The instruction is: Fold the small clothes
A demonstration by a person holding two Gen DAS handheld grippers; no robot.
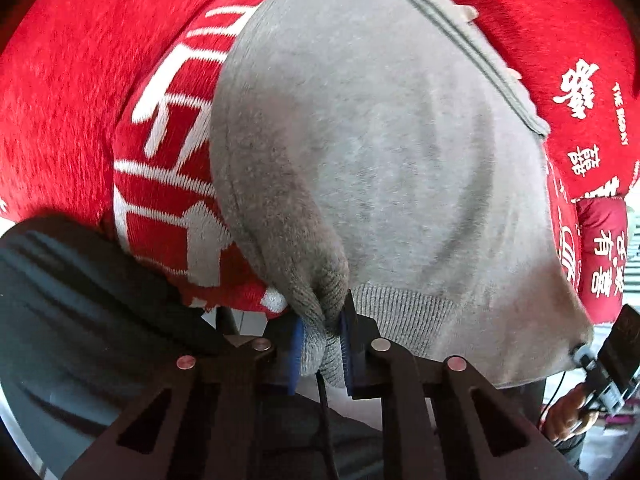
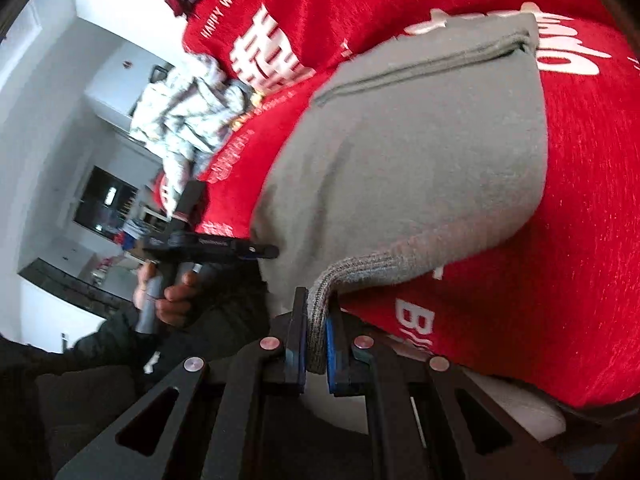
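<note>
Both grippers engaged on the grey knit garment (image 1: 380,152). My left gripper (image 1: 320,344) is clamped on a bunched ribbed edge; my right gripper (image 2: 318,336) is pinched on the ribbed hem at another corner. The garment lies draped over the red printed cloth (image 2: 580,240) (a crumpled pale garment (image 2: 188,112) sits further off). Judged step: carrying the hem over for a fold. Next: bring both corners level onto the far edge, then release.

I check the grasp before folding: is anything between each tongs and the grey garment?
Nothing visible. The left tongs and the right tongs each pinch the ribbed hem of the grey garment directly.
</note>
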